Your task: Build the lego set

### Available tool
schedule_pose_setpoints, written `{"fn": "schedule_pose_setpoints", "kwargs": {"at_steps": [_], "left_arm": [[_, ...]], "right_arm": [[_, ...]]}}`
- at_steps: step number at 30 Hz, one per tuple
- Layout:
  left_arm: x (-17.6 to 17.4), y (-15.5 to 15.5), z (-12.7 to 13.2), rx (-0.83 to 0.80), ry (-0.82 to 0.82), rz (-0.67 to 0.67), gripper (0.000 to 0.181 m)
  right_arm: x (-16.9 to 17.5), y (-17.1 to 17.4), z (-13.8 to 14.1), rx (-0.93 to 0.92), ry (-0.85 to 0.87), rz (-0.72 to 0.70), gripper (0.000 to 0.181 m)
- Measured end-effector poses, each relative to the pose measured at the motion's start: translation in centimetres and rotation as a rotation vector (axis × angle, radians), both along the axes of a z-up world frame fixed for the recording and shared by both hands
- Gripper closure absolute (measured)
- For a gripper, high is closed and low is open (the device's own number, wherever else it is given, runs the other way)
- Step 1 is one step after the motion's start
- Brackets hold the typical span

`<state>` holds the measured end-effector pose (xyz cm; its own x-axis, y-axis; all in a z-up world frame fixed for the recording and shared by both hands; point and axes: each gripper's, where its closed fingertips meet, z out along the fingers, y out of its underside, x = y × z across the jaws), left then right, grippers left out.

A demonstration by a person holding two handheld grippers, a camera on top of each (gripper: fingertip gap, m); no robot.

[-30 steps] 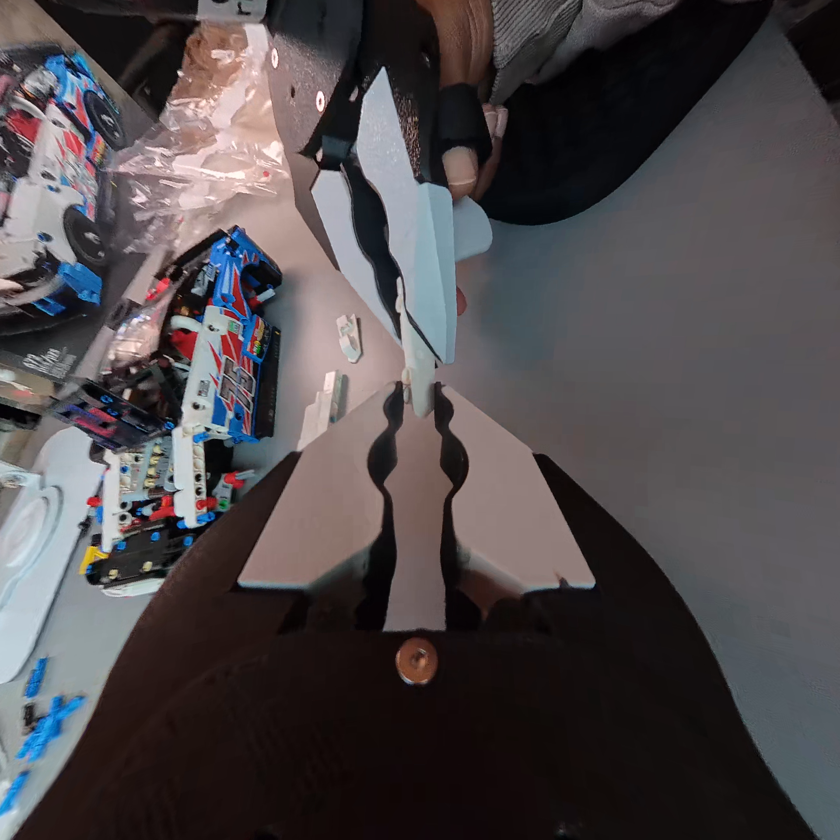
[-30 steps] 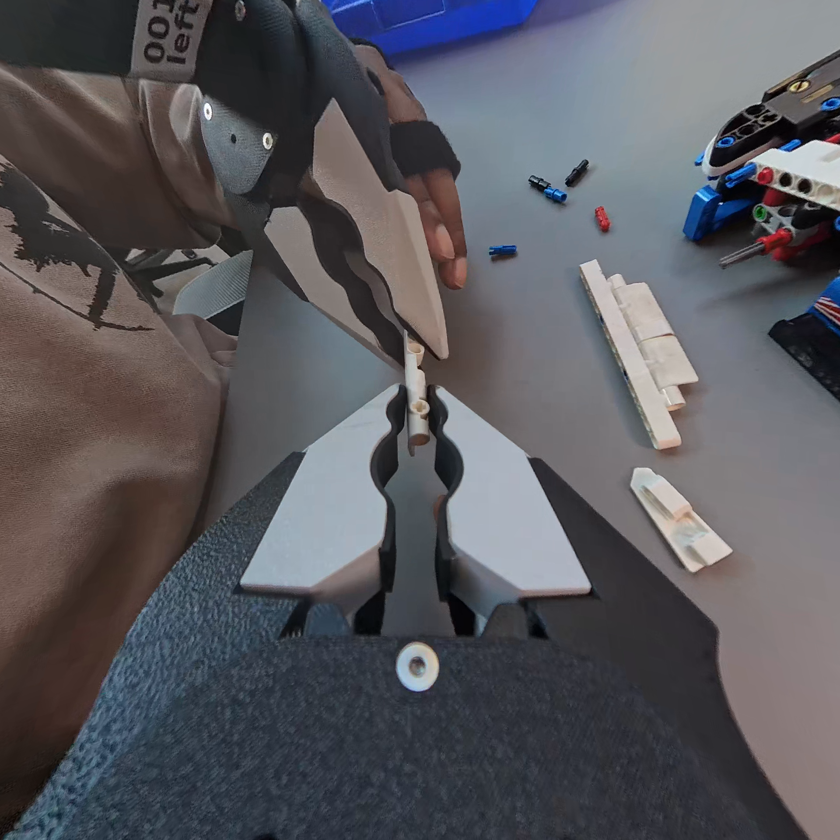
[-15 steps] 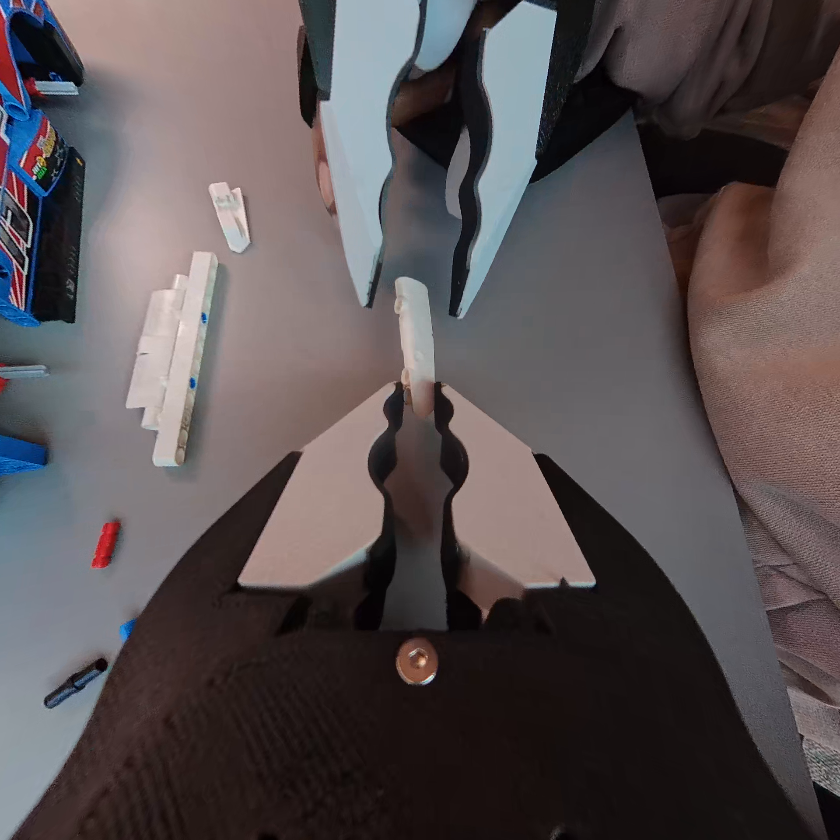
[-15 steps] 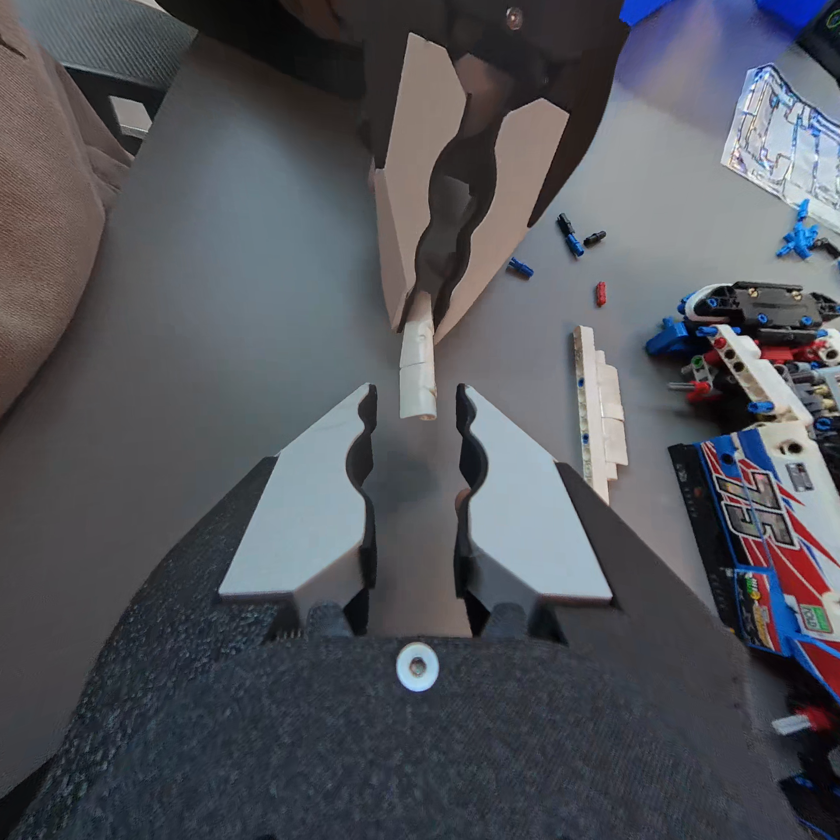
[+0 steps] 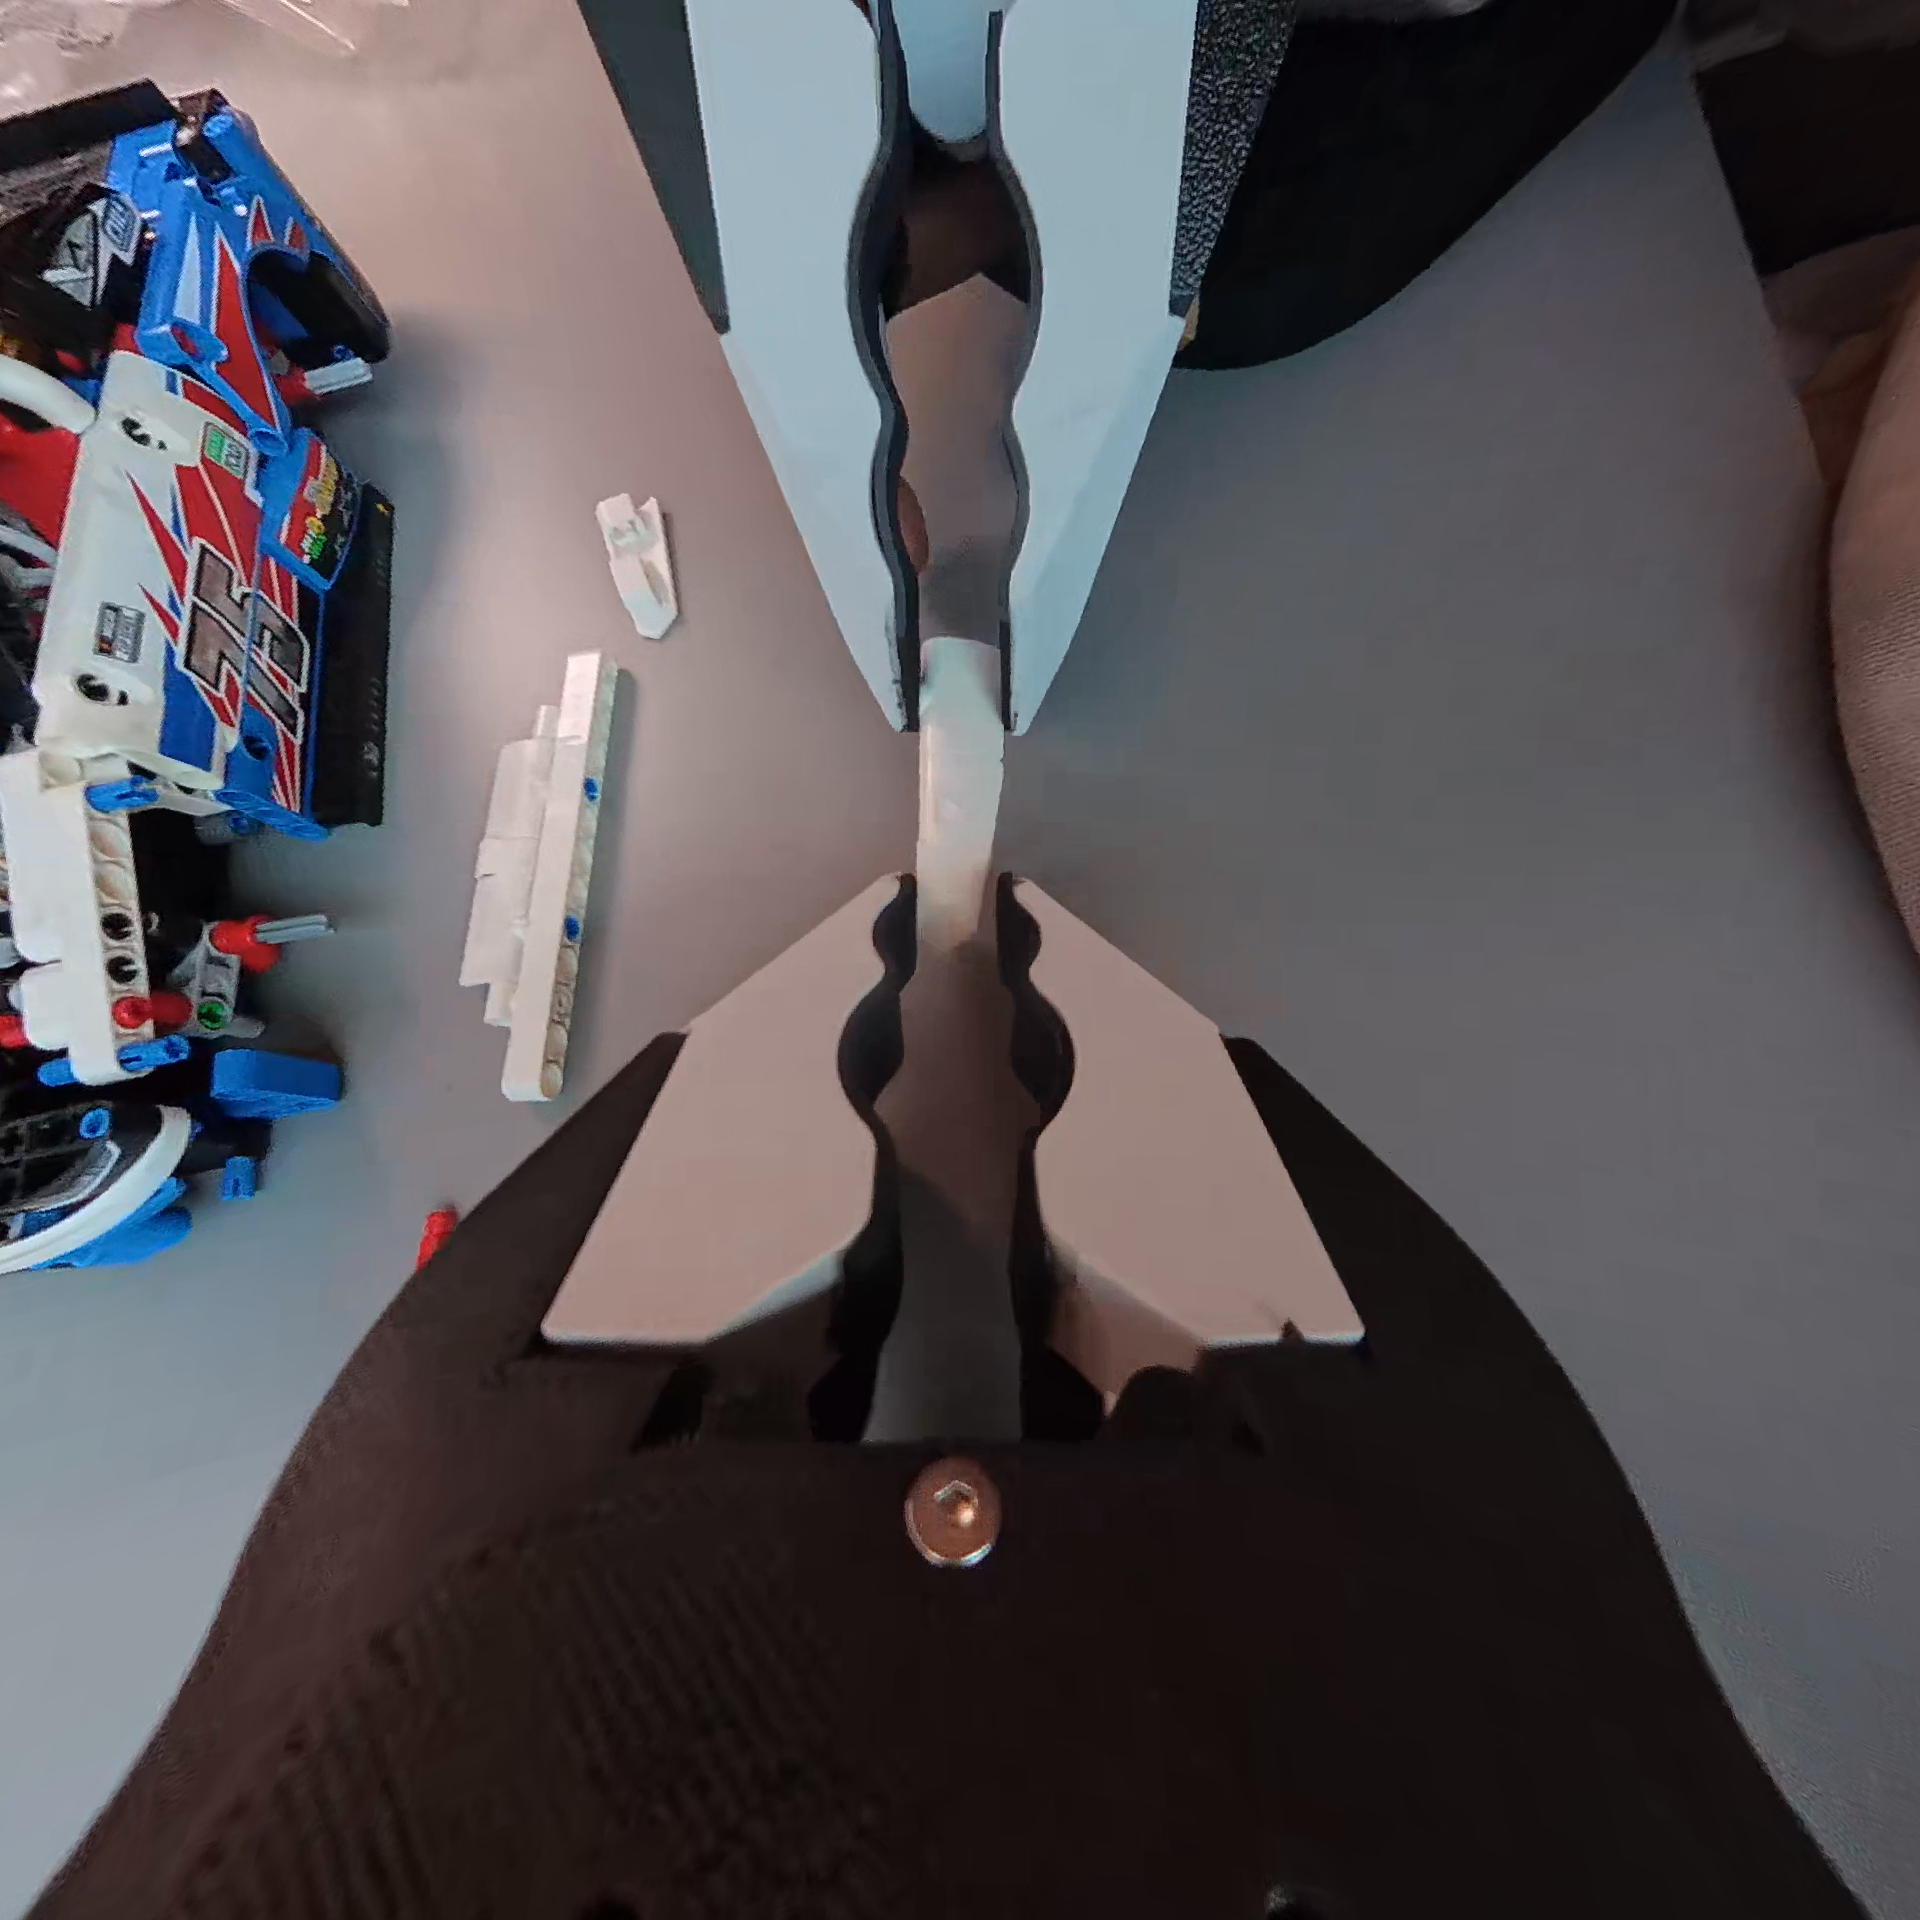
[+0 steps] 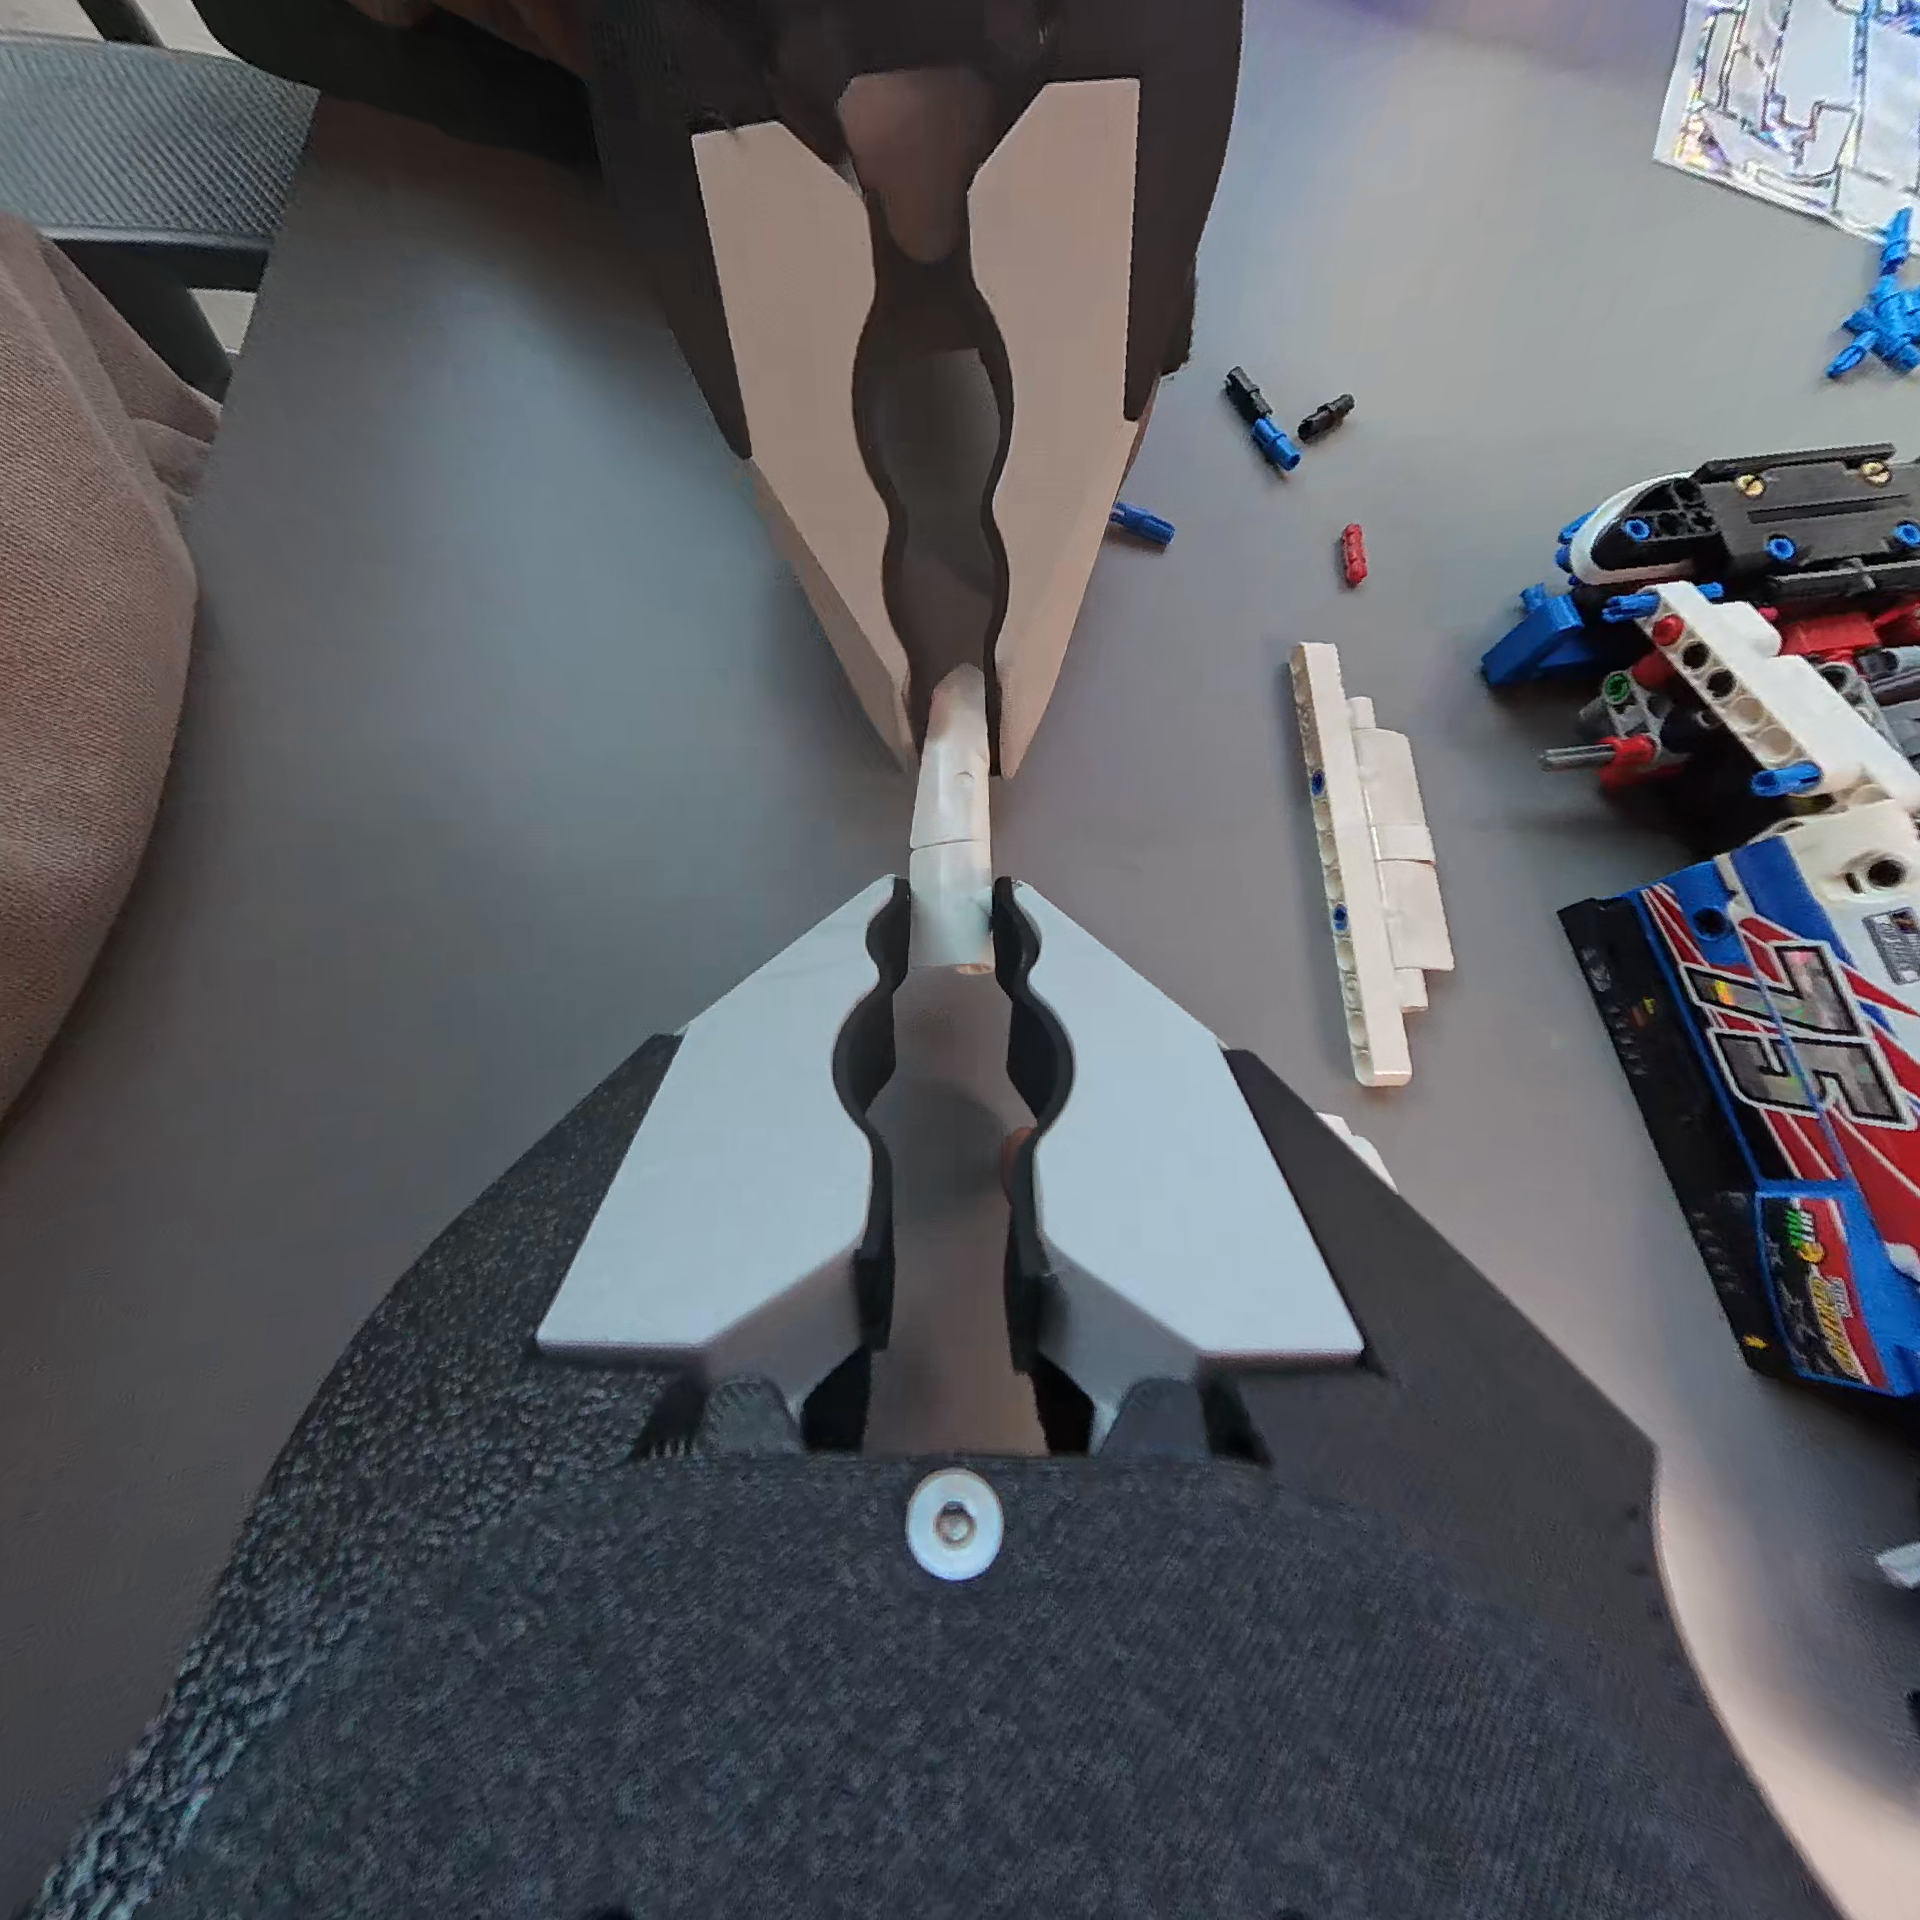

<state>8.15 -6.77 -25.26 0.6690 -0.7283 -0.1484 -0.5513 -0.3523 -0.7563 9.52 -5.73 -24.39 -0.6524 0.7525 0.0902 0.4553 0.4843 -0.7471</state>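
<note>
A short white lego piece (image 5: 958, 800) hangs above the grey table (image 5: 1403, 831), held end to end between both grippers. My left gripper (image 5: 956, 894) is shut on its near end in the left wrist view, and the right gripper (image 5: 956, 717) pinches the far end. In the right wrist view my right gripper (image 6: 951, 909) is shut on the piece (image 6: 948, 821), which shows a seam across its middle. The left gripper (image 6: 951, 764) grips the other end. The part-built blue, white and red lego car (image 5: 187, 644) lies on the table to the side; it also shows in the right wrist view (image 6: 1818, 1091).
A white beam assembly (image 5: 540, 894) (image 6: 1361, 883) and a small white part (image 5: 639, 566) lie between the grippers and the car. Loose pins (image 6: 1273, 421), a red pin (image 6: 1351, 551) and a sticker sheet (image 6: 1787, 104) lie farther off. A person's brown garment (image 6: 83, 623) is at the table edge. Both grippers' tips are close together, under 4 cm apart. It is some 12 cm from my left tips to the red pin (image 6: 1351, 551).
Half a second ago the right gripper was open around the piece's free end; now it is shut on it. The left gripper has kept its hold throughout.
</note>
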Motion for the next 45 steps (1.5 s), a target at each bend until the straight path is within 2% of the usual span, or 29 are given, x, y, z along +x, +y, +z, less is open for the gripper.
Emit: {"fn": "schedule_pose_setpoints", "kwargs": {"at_steps": [10,24,38,45], "left_arm": [[-0.4,-0.5,-0.2,-0.046,-0.017,-0.008,0.171],[-0.3,-0.4,-0.4,-0.007,0.035,-0.021,0.168],[-0.9,-0.3,-0.4,-0.006,0.042,-0.005,0.171],[-1.5,-0.3,-0.4,-0.009,0.042,0.016,0.17]], "right_arm": [[-0.4,-0.1,0.0,0.062,0.071,0.017,0.166],[0.0,0.3,-1.2,0.163,-0.018,-0.003,0.168],[-0.1,0.8,-0.9,0.121,0.0,-0.024,0.163],[-0.9,1.6,0.6,0.057,0.071,-0.08,0.16]]}}
